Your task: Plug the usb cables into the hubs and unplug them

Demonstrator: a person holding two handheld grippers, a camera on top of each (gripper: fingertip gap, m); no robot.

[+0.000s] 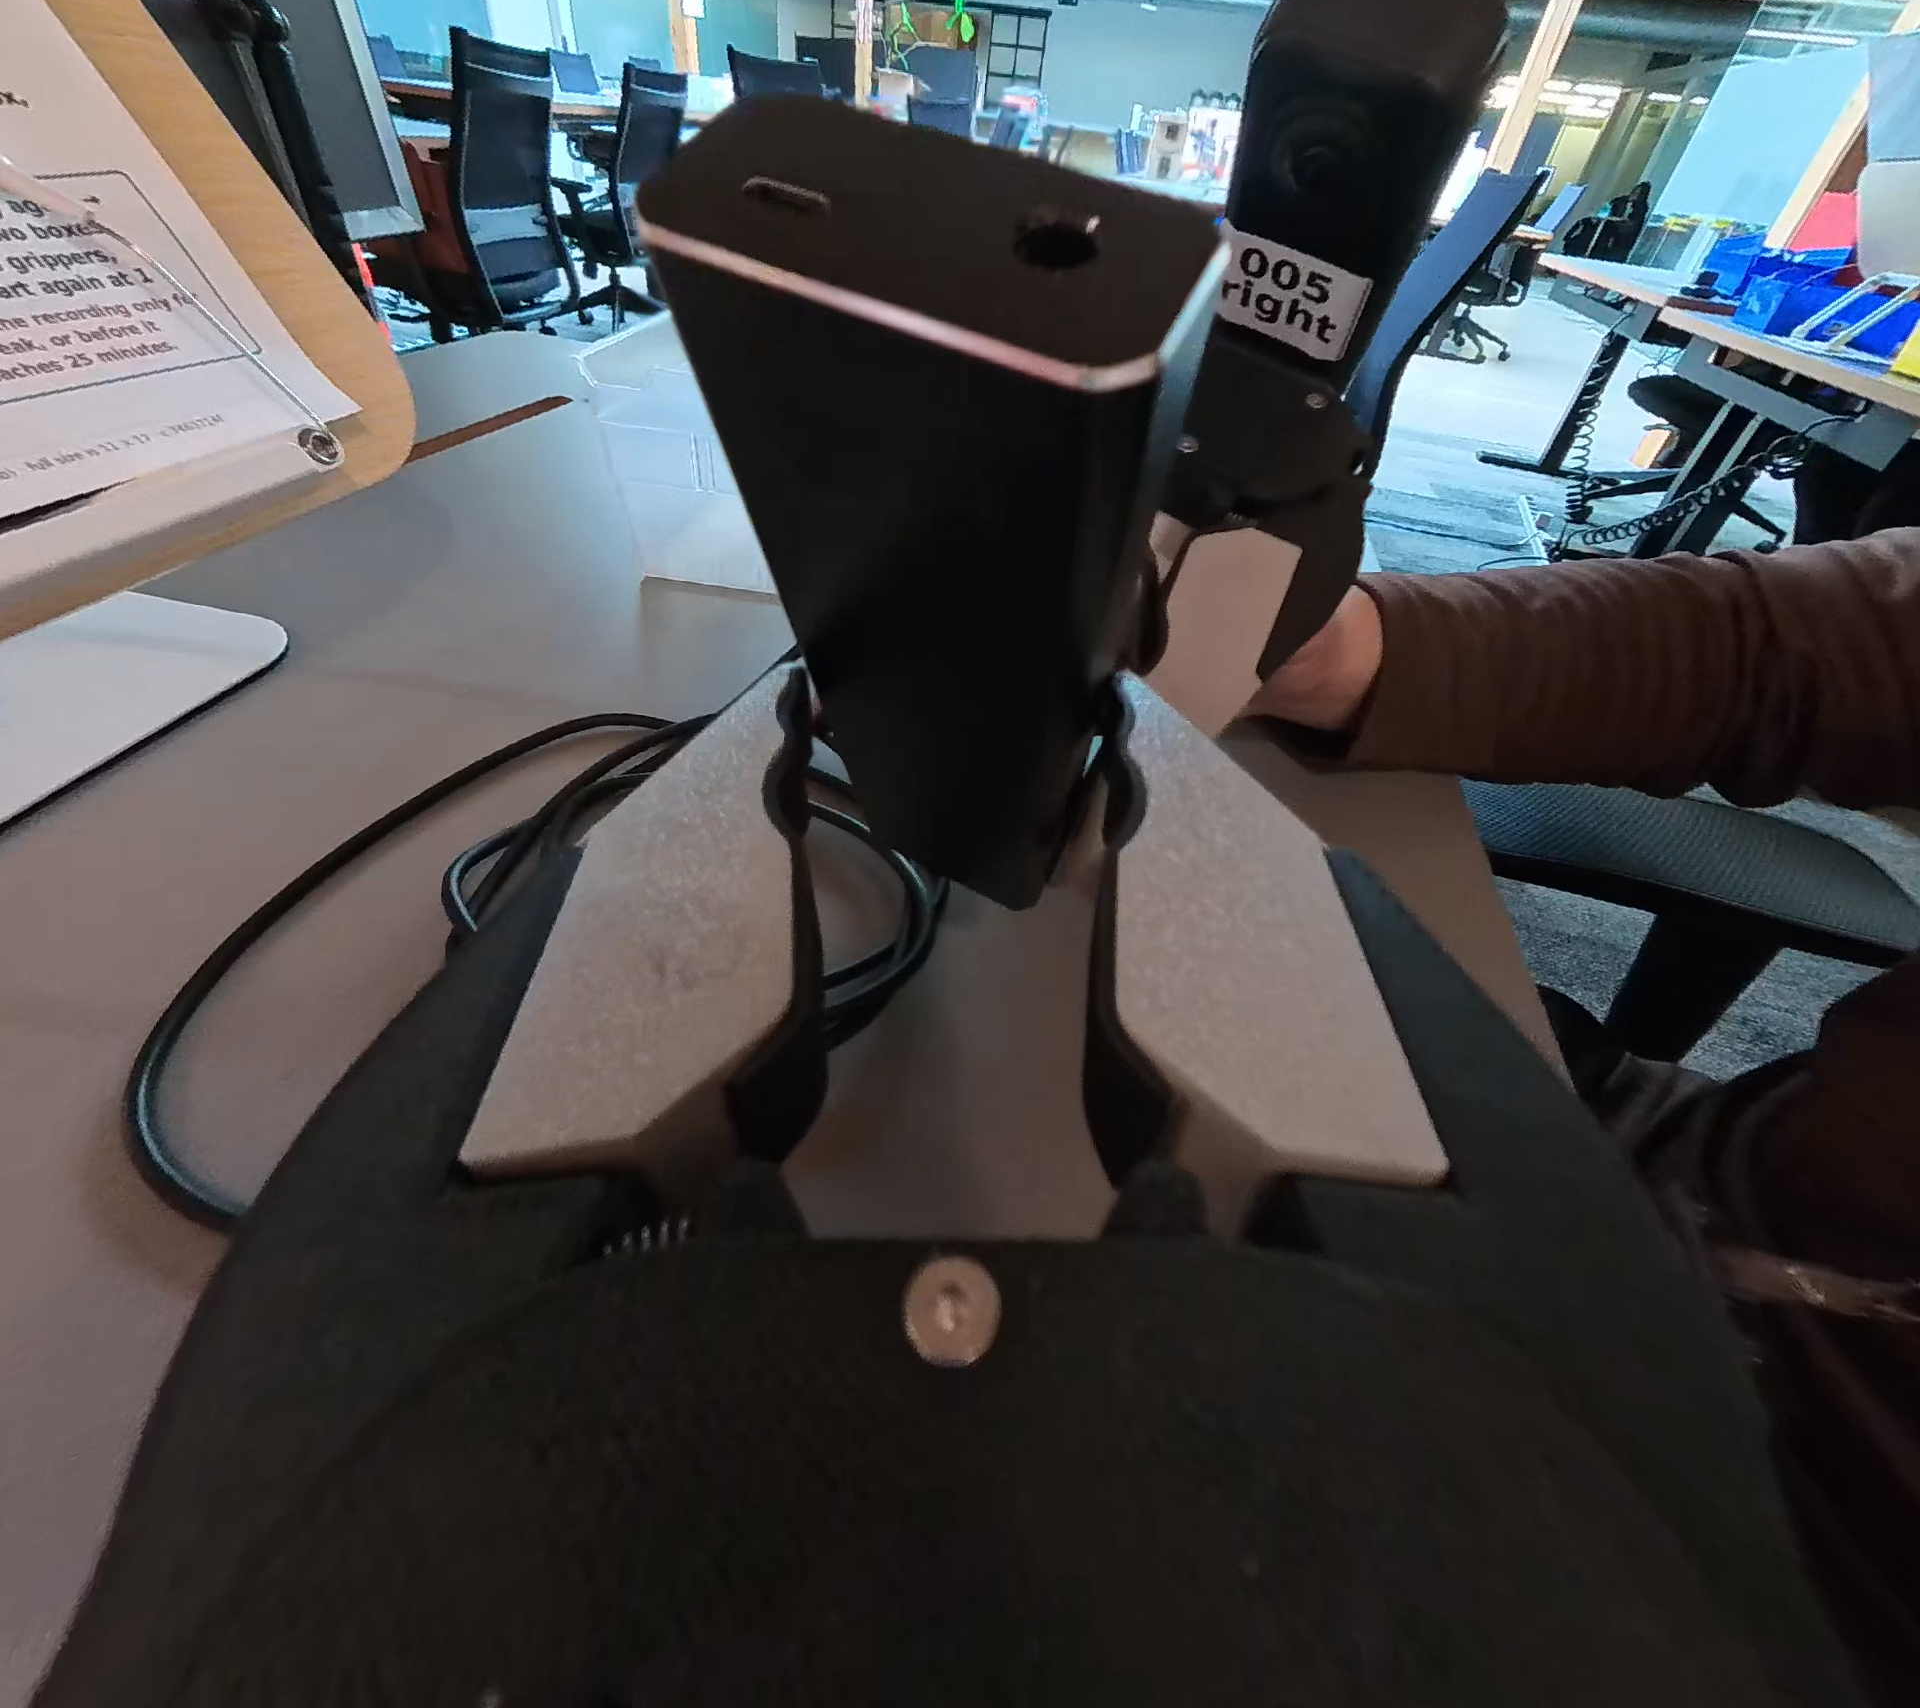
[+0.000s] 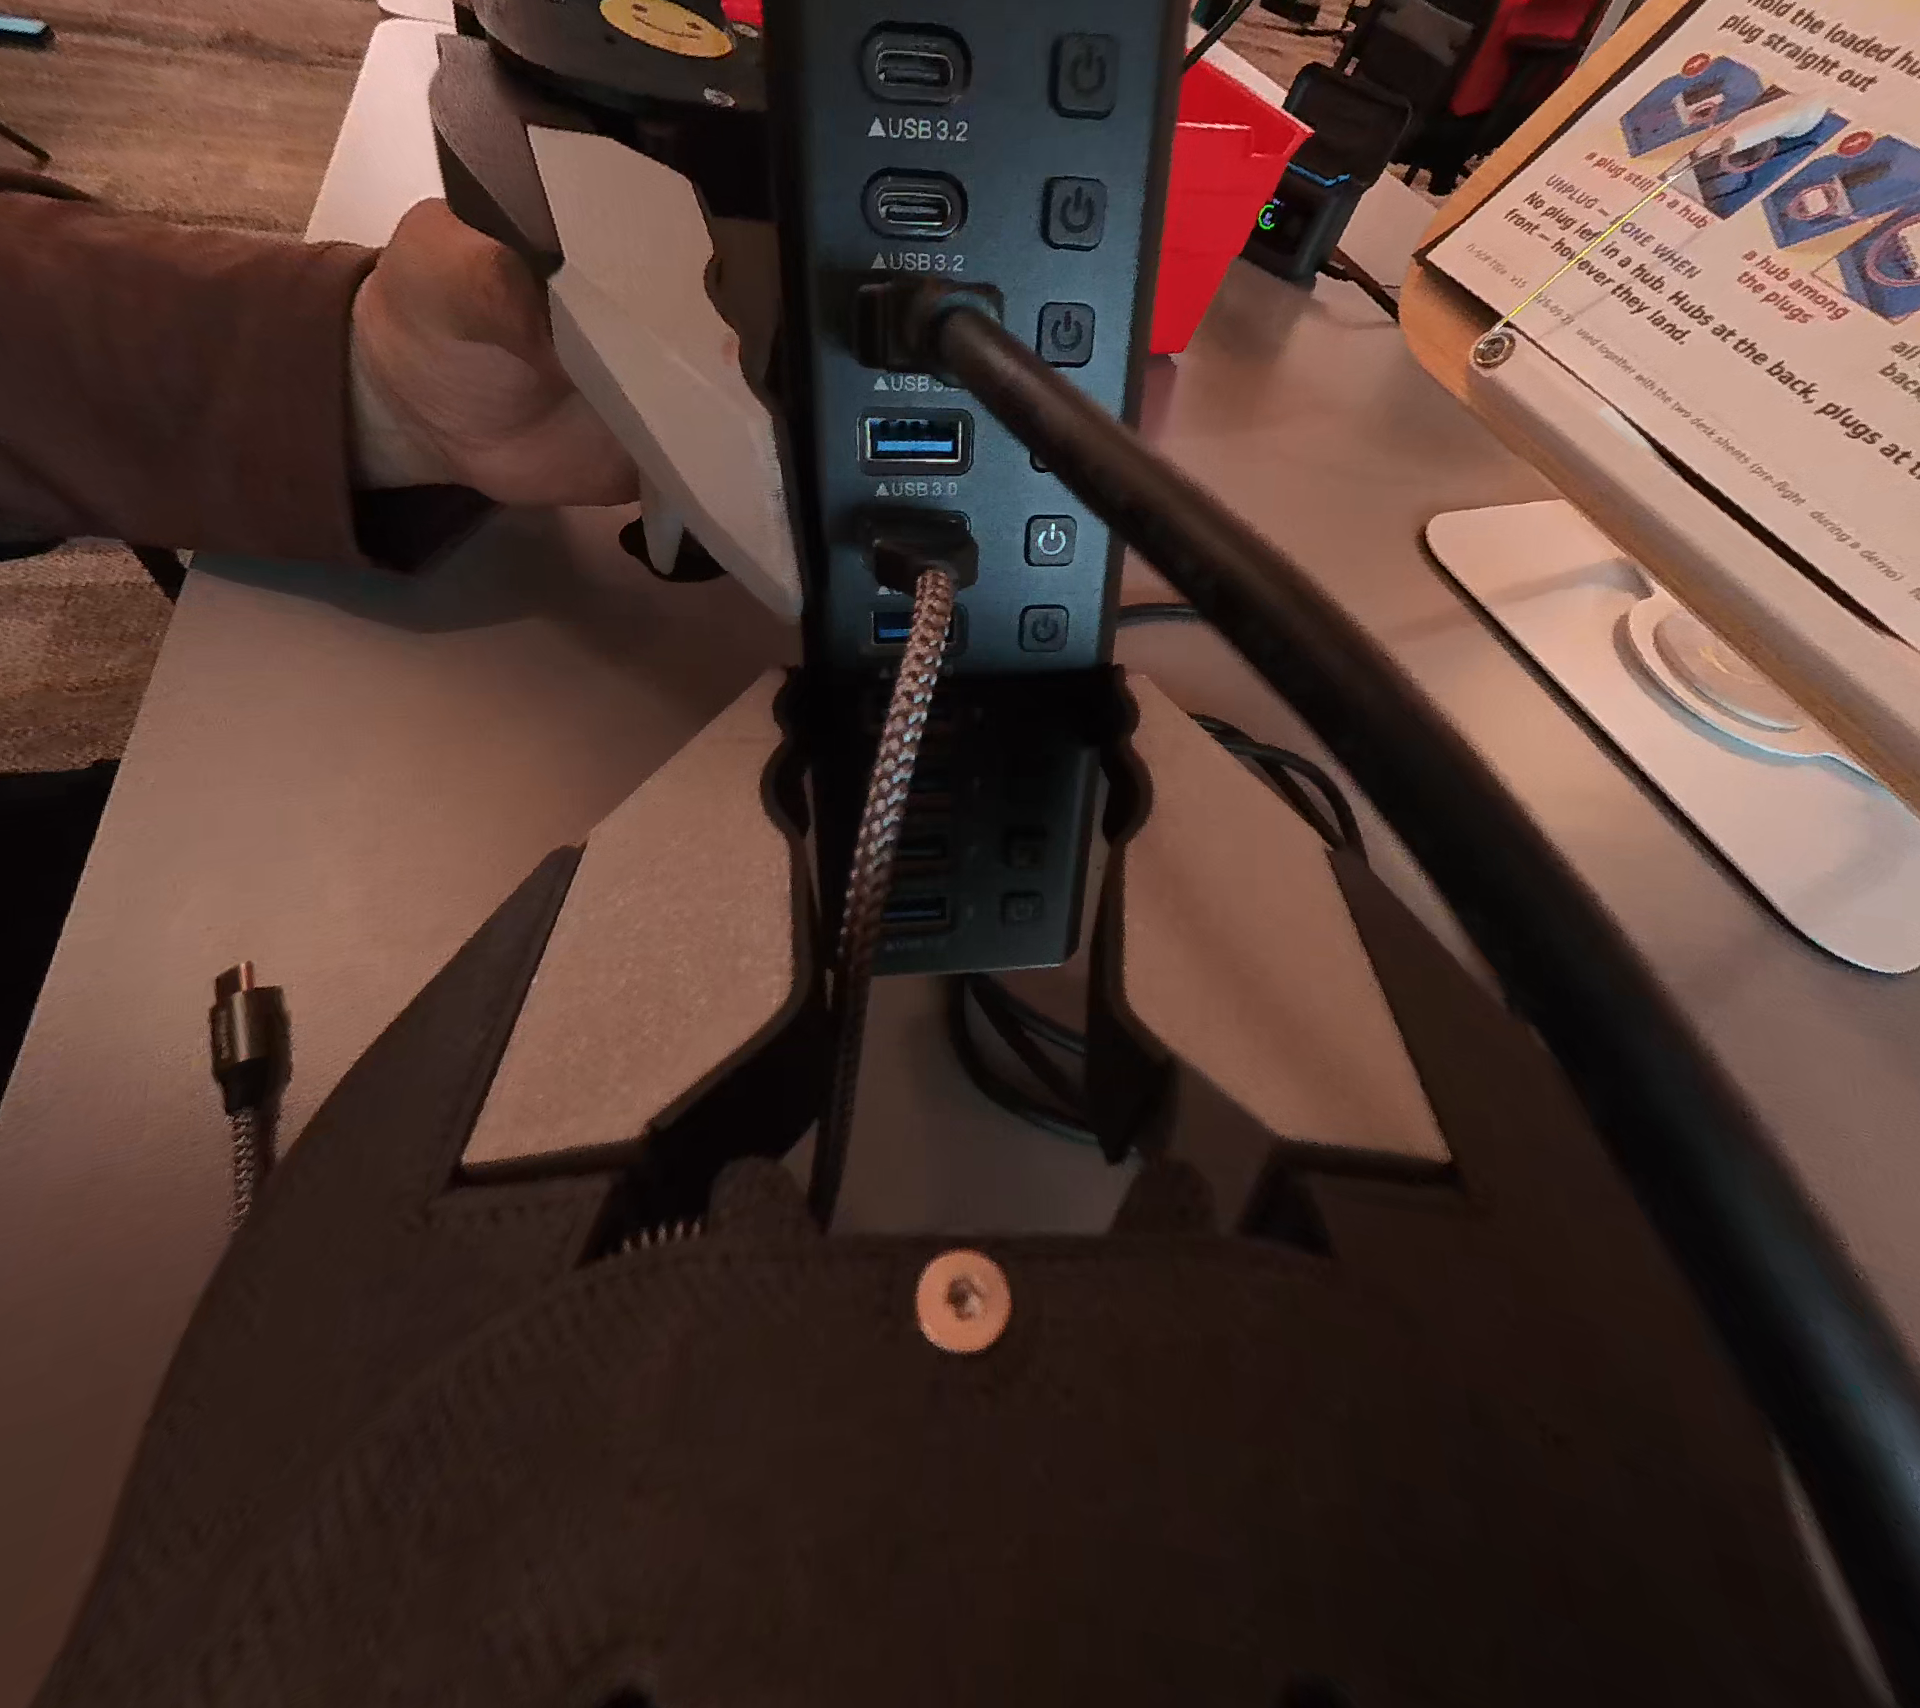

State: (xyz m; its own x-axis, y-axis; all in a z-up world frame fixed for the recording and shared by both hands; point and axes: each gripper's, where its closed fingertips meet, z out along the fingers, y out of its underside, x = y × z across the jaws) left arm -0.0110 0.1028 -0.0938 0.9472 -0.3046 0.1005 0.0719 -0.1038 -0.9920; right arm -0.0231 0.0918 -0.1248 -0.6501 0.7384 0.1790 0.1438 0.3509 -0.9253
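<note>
A long black USB hub (image 2: 987,224) stands upright above the grey table. Both grippers clamp it. My right gripper (image 2: 956,723) is shut on its lower part, facing the port side. My left gripper (image 1: 956,723) is shut on the same hub (image 1: 914,432) from the plain back side. A thick black cable (image 2: 1195,536) is plugged into the third port. A braided cable (image 2: 904,723) is plugged in lower down and hangs between my right fingers. A loose braided plug (image 2: 244,1035) lies on the table at the left. A black cable coil (image 1: 312,848) lies under the hub.
A wooden stand with an instruction sheet (image 2: 1714,204) stands close on one side, on a white foot (image 1: 125,671). A red bin (image 2: 1226,204) and a small black device (image 2: 1309,204) sit behind the hub. A clear box (image 1: 665,432) lies beyond. A person's sleeve (image 1: 1610,650) reaches in. Less than 4 cm separates the two grippers' tips.
</note>
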